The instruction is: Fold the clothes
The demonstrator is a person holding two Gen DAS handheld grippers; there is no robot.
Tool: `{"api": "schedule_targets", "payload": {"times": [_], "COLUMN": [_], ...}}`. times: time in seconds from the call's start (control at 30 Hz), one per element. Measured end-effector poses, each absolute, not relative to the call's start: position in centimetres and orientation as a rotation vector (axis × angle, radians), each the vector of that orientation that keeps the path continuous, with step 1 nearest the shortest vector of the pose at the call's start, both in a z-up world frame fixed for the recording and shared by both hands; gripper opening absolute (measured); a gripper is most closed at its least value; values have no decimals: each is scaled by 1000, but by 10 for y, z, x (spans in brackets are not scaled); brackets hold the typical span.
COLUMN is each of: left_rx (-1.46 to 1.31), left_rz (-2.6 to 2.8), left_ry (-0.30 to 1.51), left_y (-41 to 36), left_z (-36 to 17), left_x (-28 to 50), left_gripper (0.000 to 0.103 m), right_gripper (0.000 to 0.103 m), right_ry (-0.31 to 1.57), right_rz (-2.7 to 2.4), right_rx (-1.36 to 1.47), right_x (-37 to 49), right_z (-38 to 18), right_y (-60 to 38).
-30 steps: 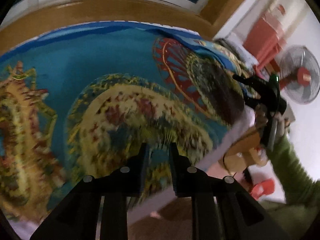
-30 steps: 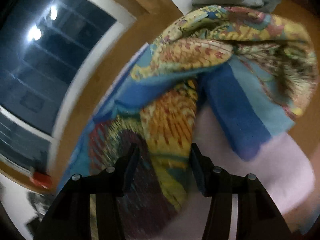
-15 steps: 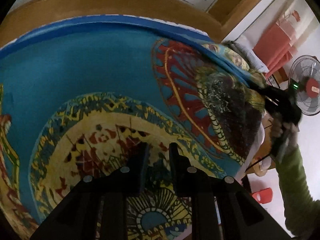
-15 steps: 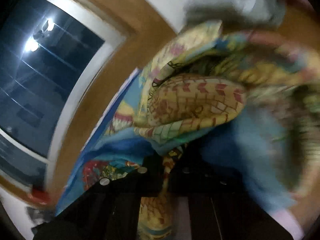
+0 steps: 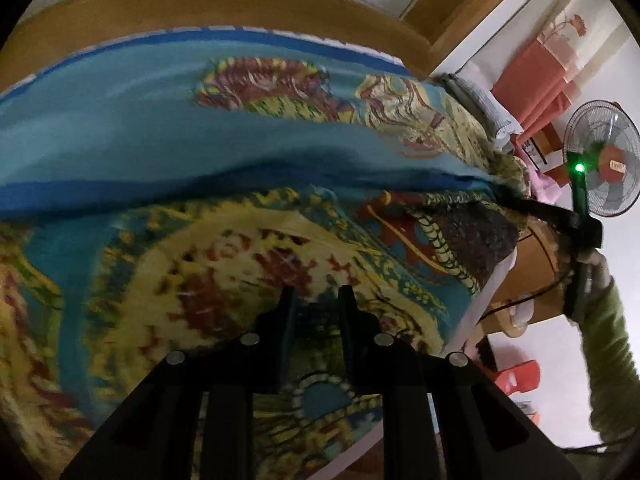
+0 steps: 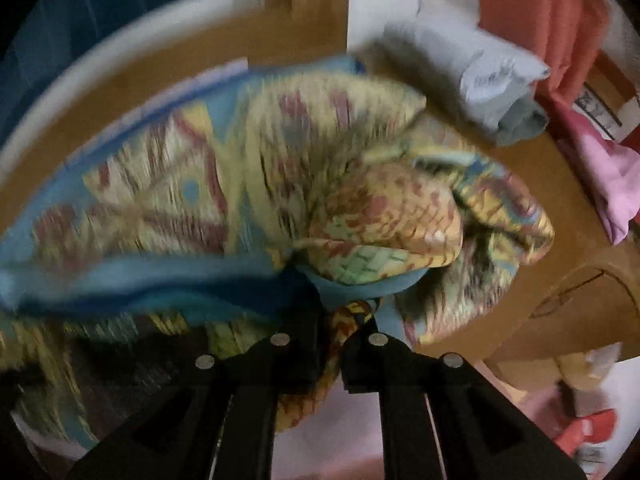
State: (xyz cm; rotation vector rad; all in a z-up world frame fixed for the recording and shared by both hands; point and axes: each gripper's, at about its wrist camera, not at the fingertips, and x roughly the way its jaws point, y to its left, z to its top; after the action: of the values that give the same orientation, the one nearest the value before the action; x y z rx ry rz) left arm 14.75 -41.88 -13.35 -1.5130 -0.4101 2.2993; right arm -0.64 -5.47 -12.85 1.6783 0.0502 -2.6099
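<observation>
While right gripper [image 6: 341, 334] lifts, cloth [image 5: 280, 152] now folded

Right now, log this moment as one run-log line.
task: fold clothes | left gripper: shut on patterned cloth | right gripper: shut on patterned cloth, edge lifted over | fold: unfinished

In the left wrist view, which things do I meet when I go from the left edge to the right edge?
Patterned blue cloth → left tongs → folded grey-white fabric → coral curtain → right tongs gripping the cloth's far edge → electric fan.
</observation>
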Motion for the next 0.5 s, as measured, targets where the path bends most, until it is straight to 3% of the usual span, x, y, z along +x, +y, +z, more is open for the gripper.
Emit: {"api": "schedule_targets", "payload": {"times": [0.13,0.27,0.33,0.43,0.5], "left_rx": [-1475,-1422,-1404,-1374,-1360], "left_rz": [2334,2327,2303,2273,2248], "left_ry": [-384,-328,-299,-197,-143], "left_y": [-436,-433,-422,-385,-351], "left_z": [-120,-106,-101,-97,-96], "left_x": [147,139,138,147,149], "left_gripper": [19,19,19,20,27], "right_gripper": [46,50,63,64,64], "right_ry": [60,-14,-86,-304,-383], "right_rz": [-2513,-2466,-2458,-2288,-2196], "right_rx": [1713,1680,1624,1617,1610], "right_x": [15,32,35,31,28], "right_z": [-104,-72,-64,-88,-112], "right_y": [-36,-14,-6,1,-3]}}
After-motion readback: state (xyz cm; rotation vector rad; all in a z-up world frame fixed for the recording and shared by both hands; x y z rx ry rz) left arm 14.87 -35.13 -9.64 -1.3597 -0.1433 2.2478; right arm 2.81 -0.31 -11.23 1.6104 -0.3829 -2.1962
